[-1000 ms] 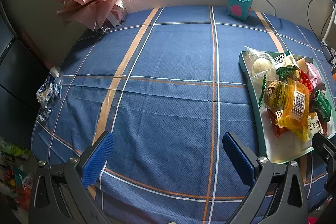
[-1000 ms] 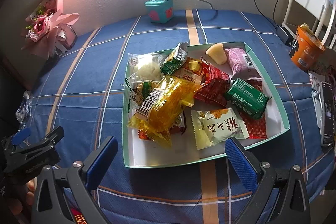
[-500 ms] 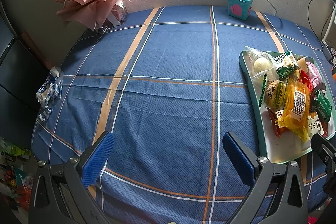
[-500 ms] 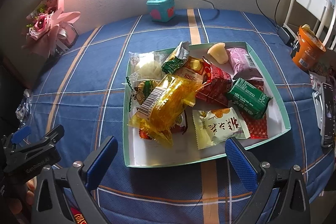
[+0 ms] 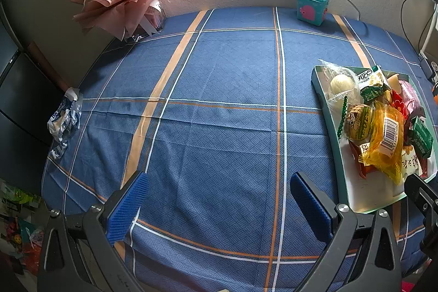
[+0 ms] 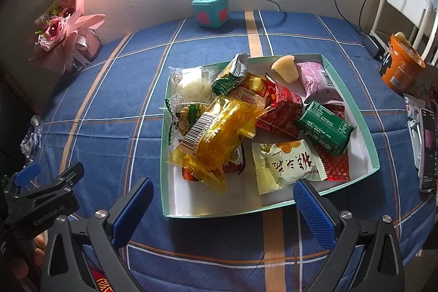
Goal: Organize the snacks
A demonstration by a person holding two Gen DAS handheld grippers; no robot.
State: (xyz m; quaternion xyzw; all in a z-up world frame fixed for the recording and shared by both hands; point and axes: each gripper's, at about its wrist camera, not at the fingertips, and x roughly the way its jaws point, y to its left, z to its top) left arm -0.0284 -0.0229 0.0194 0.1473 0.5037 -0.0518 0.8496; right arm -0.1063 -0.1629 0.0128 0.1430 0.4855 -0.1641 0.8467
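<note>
Honestly, both sets of jaws are spread wide with nothing between them. The right gripper (image 6: 223,205) hangs just off the near rim of the tray (image 6: 373,152), and the left gripper (image 5: 219,205) hovers over bare blue cloth toward the counter's (image 5: 219,78) near left side.

All the snacks I can see are in that tray, which sits toward the right side of the counter. They're heaped, not sorted: a yellow pack (image 6: 219,133) lies on top of others, with a green bar (image 6: 324,126), a pink pack (image 6: 317,81) and a cream packet (image 6: 287,163) loose around it. So it fits either "gathered, job mostly done" or "pile waiting to be laid out". Can't tell which. One crumpled wrapper (image 5: 64,118) sits alone at the far left edge.
</note>
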